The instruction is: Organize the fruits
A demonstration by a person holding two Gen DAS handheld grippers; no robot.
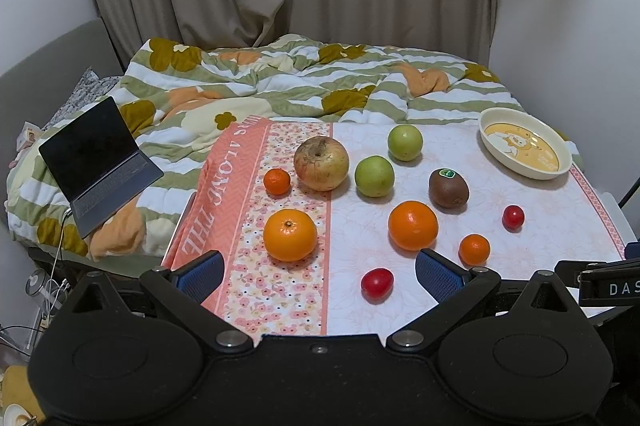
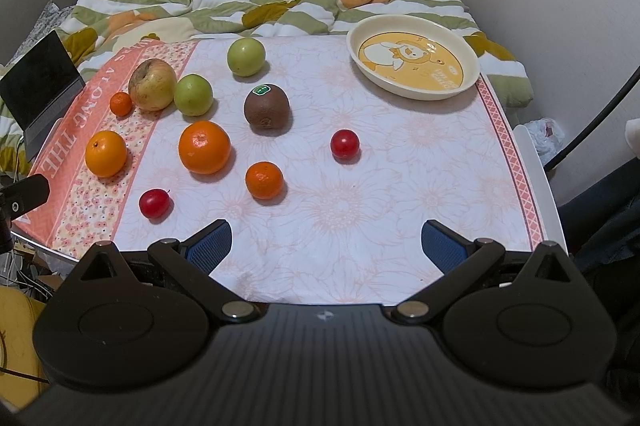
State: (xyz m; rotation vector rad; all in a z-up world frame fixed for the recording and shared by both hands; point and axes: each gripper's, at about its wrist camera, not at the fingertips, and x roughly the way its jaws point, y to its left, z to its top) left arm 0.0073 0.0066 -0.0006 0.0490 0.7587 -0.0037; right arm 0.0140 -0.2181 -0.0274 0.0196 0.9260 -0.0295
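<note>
Both grippers, left gripper point(image 1: 318, 276) & right gripper point(image 2: 326, 246), spread wide, nothing held. Fruit loose on counter point(image 2: 400, 209), plate point(image 2: 472, 65) empty at far right. Risk: round tomato point(image 2: 344, 143) nudged, rolling off edge; kiwi point(image 2: 267, 109) bruised w/ hard squeeze.

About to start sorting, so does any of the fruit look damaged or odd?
Yes, one: the large apple at the far left, beside a small mandarin, looks wrinkled and browned around its stem dimple. The plate holds no fruit. Nothing looks spilled.
</note>
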